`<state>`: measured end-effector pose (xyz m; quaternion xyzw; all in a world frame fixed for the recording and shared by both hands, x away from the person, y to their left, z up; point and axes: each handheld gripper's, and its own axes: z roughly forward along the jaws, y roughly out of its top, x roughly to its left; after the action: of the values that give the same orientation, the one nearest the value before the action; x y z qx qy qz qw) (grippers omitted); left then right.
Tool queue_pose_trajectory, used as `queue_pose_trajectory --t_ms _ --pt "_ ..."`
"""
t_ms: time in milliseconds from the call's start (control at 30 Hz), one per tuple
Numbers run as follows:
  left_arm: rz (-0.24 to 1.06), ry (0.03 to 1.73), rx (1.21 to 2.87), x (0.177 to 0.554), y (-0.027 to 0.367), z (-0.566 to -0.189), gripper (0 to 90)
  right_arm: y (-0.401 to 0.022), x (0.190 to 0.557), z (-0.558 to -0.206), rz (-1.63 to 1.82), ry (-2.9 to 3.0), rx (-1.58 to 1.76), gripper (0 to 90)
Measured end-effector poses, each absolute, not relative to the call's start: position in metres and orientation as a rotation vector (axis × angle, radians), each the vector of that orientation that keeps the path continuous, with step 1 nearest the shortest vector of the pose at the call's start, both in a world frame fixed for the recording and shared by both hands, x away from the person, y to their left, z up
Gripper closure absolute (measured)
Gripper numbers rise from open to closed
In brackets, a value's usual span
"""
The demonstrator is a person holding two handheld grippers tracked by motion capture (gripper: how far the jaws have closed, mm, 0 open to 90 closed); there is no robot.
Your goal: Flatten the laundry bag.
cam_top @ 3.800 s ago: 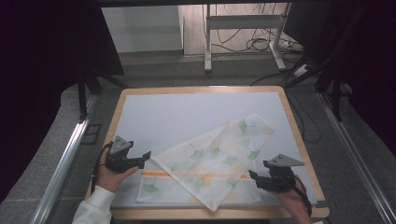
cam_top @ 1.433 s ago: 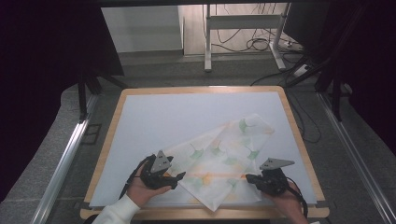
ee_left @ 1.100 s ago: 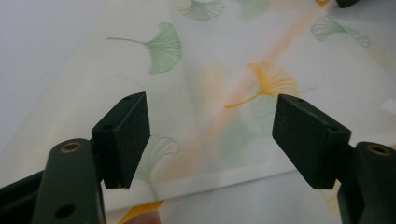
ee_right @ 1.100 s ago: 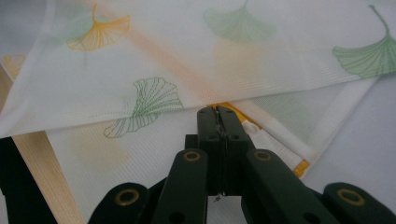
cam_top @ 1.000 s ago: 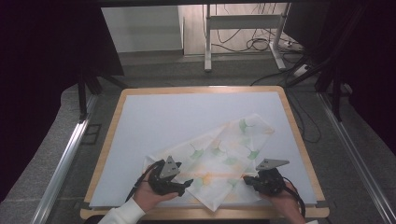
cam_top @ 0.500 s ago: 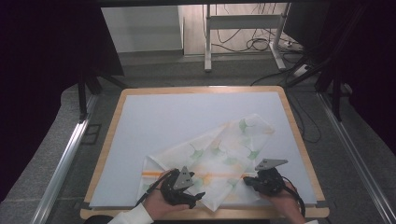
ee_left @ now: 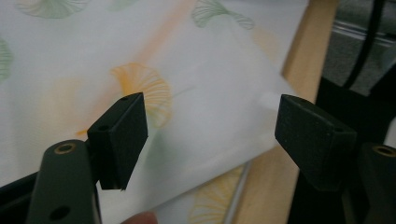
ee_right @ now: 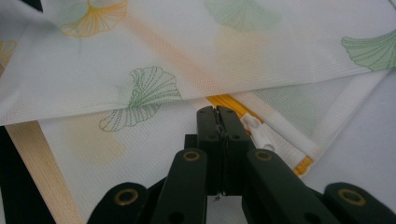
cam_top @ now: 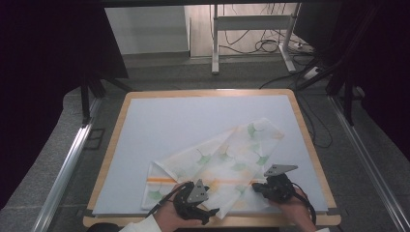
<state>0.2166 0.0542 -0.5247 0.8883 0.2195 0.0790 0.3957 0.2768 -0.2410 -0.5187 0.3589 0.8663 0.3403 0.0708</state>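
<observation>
At the desk's near edge, two grippers work on one cloth (cam_top: 217,159), a thin white fabric printed with green and orange fan leaves and crossed by an orange stripe. The left gripper (cam_top: 205,212) sits just left of the middle of that edge, the right gripper (cam_top: 257,187) towards the near right corner.

In the left gripper view the left jaws stand wide apart and hold nothing. A folded flap of the cloth lies between and beyond them, its tip reaching out over the wooden rim (ee_left: 303,60). The flap is directly ahead of the pads (ee_left: 122,135), so a short push forward and a squeeze would likely take it.

In the right gripper view the right jaws are pressed fully together, their tips at the cloth's hemmed edge beside the orange stripe (ee_right: 224,103). They appear to pinch the fabric, though the contact itself is hidden under the tips.

The cloth covers the near right part of the desk (cam_top: 183,121). Its long axis runs on a diagonal, from the near edge left of centre up towards the right edge, where its far corner lies about halfway back. The left gripper is the nearer one to the loose near flap. The far half and left side of the desk are bare.
</observation>
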Motion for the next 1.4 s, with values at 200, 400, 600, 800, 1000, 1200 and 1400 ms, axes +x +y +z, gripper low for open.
queue_pose_trajectory --t_ms 200,400,600,800,1000,1200,1400 --pt "0.196 0.497 2.302 0.211 0.042 -0.532 24.2 -0.241 0.277 -0.519 1.024 2.606 1.082 88.4" --pt "0.193 0.471 2.316 0.206 0.032 -0.536 22.4 -0.241 0.277 -0.519 1.022 2.608 1.082 88.1" --pt "0.251 0.446 2.35 0.202 0.026 -0.539 26.0 -0.242 0.277 -0.519 1.021 2.608 1.081 87.9" --pt "0.258 0.478 2.329 0.206 0.031 -0.537 48.3 -0.242 0.277 -0.519 1.019 2.609 1.084 87.7" --pt "0.169 0.486 2.312 0.213 0.036 -0.534 64.5 -0.242 0.277 -0.519 1.021 2.61 1.082 87.3" --pt "0.133 0.459 2.318 0.212 0.035 -0.534 79.1 -0.242 0.277 -0.518 1.019 2.61 1.079 87.0" --pt "0.099 0.452 2.329 0.214 0.036 -0.532 85.9 -0.242 0.277 -0.518 1.019 2.61 1.077 86.6"
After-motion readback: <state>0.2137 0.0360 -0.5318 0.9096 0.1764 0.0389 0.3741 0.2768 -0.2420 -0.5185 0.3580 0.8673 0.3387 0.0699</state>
